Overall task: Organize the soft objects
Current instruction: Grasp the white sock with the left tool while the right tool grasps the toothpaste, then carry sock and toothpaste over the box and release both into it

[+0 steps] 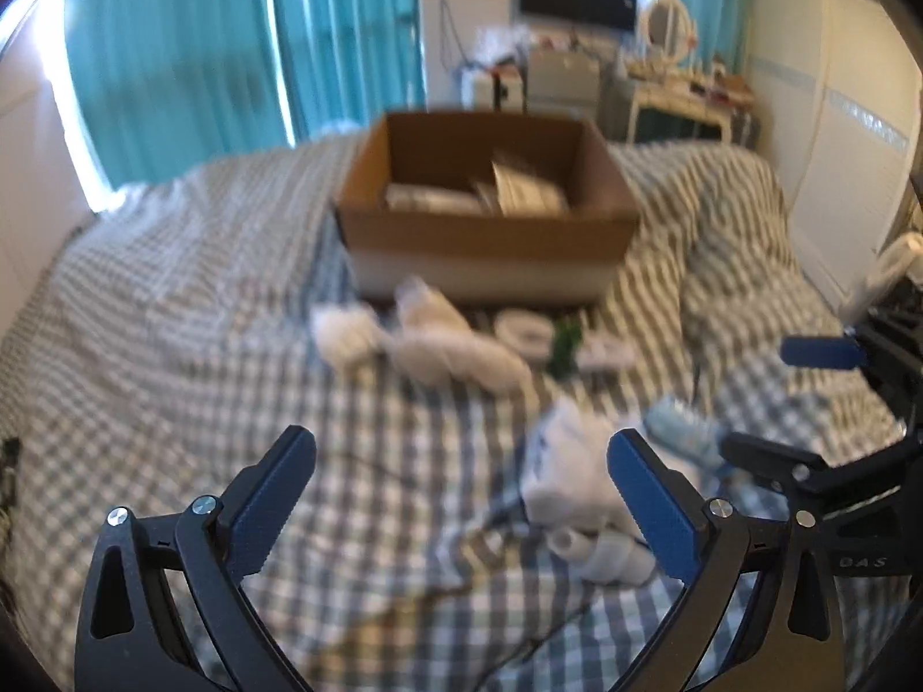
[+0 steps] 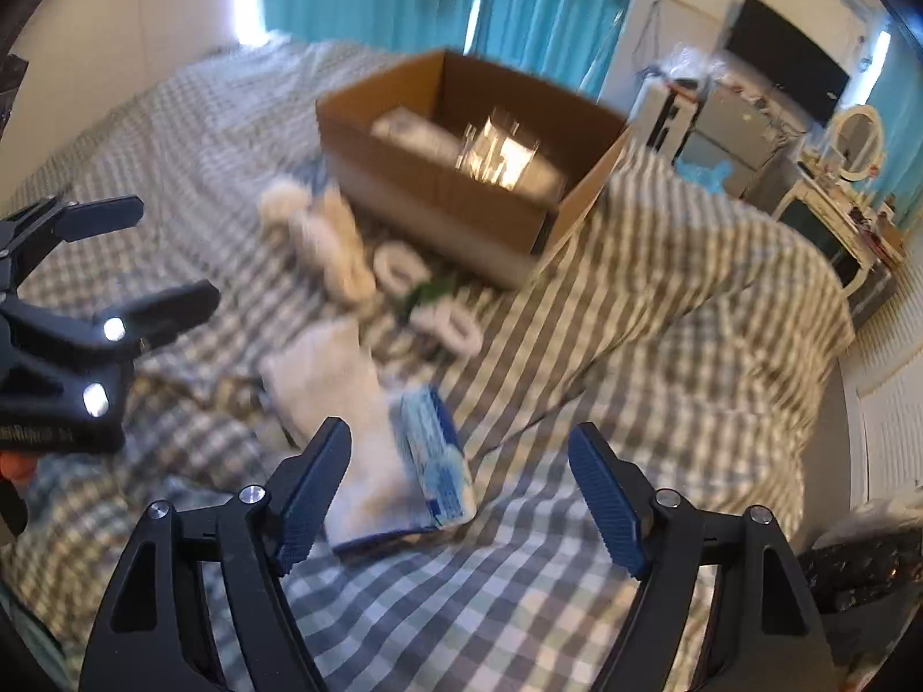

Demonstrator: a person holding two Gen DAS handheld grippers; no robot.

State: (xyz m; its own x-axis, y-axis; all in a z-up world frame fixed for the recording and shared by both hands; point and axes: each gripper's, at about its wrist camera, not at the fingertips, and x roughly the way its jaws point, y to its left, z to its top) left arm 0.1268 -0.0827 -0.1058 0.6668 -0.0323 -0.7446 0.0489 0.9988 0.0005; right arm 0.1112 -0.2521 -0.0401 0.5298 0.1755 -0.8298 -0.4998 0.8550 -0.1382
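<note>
A cardboard box (image 1: 484, 230) sits on the checked bed, with a few packets inside; it also shows in the right wrist view (image 2: 438, 184). In front of it lie a white plush toy (image 1: 444, 346), white rolls (image 1: 522, 334) and a small green item (image 1: 565, 343). Nearer lie a white soft bundle (image 1: 571, 473) and a blue-and-white tissue pack (image 2: 438, 461). My left gripper (image 1: 461, 461) is open and empty, just left of the bundle. My right gripper (image 2: 461, 461) is open, hovering over the tissue pack and white bundle (image 2: 346, 392). Both views are blurred.
The bed is covered by a rumpled grey-and-white checked quilt (image 1: 173, 317). Teal curtains (image 1: 202, 57) hang behind. A dresser with a mirror (image 1: 669, 29), a monitor and clutter stand at the far right. A white wardrobe (image 1: 836, 144) lines the right side.
</note>
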